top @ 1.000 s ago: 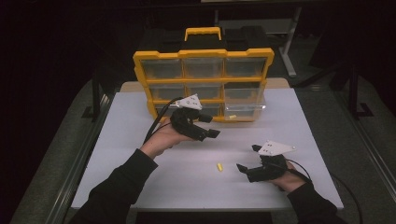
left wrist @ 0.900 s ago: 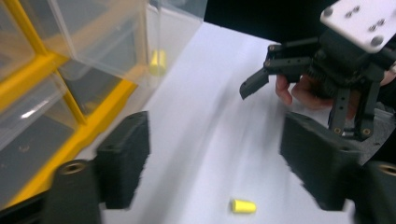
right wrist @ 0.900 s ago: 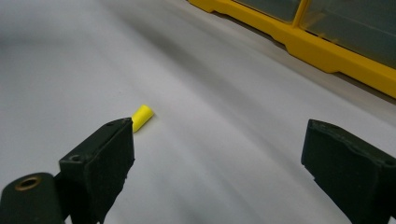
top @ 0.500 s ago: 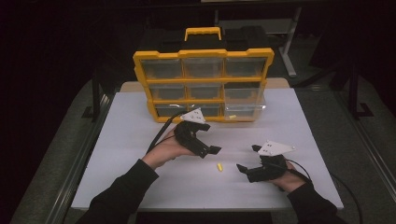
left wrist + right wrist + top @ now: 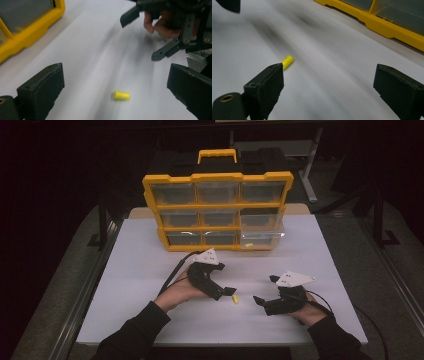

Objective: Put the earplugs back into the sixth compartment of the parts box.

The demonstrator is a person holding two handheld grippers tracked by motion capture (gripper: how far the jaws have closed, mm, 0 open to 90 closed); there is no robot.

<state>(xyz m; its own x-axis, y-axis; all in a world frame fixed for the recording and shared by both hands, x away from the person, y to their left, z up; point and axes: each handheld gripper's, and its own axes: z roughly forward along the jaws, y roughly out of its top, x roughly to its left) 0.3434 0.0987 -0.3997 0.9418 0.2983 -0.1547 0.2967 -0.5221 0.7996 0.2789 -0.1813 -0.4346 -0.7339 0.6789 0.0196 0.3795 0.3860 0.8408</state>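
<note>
The small yellow plastic cone-shaped plug (image 5: 234, 299) lies on its side on the white tabletop (image 5: 140, 270), between my two claws and well in front of the yellow plastic organiser case with clear drawers (image 5: 218, 210). In the left gripper view I see the plug (image 5: 121, 95) sitting between my left claw's two black jaws, which stand wide apart and touch nothing. From the high view my left claw (image 5: 226, 293) hangs just beside the plug, tilted down toward it. My right claw (image 5: 264, 294) rests near the plug on its other side, jaws also spread apart and empty; in the right gripper view the plug (image 5: 287, 61) lies just past the left-hand jaw. One clear drawer (image 5: 262, 238) at the case's lower right stands pulled out, with something small and yellow inside.
</note>
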